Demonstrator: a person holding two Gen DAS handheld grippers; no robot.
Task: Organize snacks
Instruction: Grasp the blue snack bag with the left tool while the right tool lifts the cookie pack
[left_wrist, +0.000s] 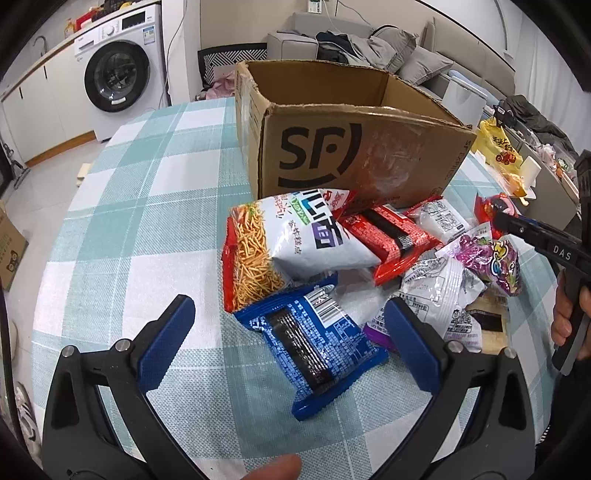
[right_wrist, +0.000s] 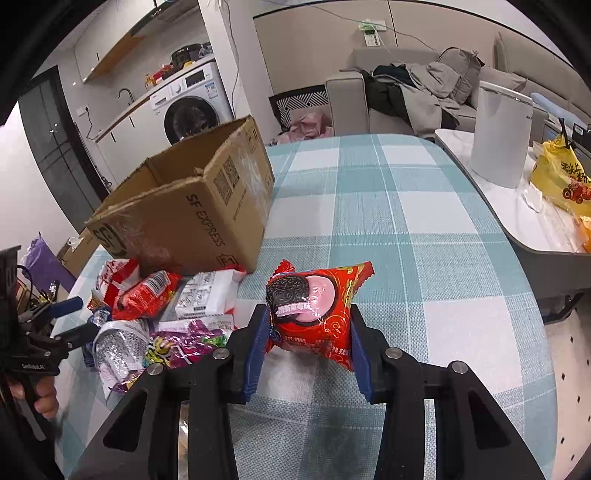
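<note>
My right gripper (right_wrist: 308, 328) is shut on a red cookie packet (right_wrist: 314, 314), its blue pads pressing both sides just above the checked tablecloth (right_wrist: 406, 206). In the left wrist view that gripper (left_wrist: 506, 218) shows at the right edge with the red packet (left_wrist: 485, 210) at its tip. My left gripper (left_wrist: 288, 310) stands open over a blue cookie packet (left_wrist: 314, 343) that lies flat between its fingers, untouched. An open cardboard box (left_wrist: 351, 147) stands behind the snack pile; its inside is hidden. A noodle-snack bag (left_wrist: 288, 243) leans against it.
Several more packets lie in the pile: a red one (left_wrist: 391, 236), white ones (left_wrist: 439, 291), a purple one (left_wrist: 491, 258). A side table (right_wrist: 517, 221) with a white appliance (right_wrist: 502, 136) and yellow bag (right_wrist: 561, 177) adjoins the right edge. Bare cloth stretches left (left_wrist: 140, 206).
</note>
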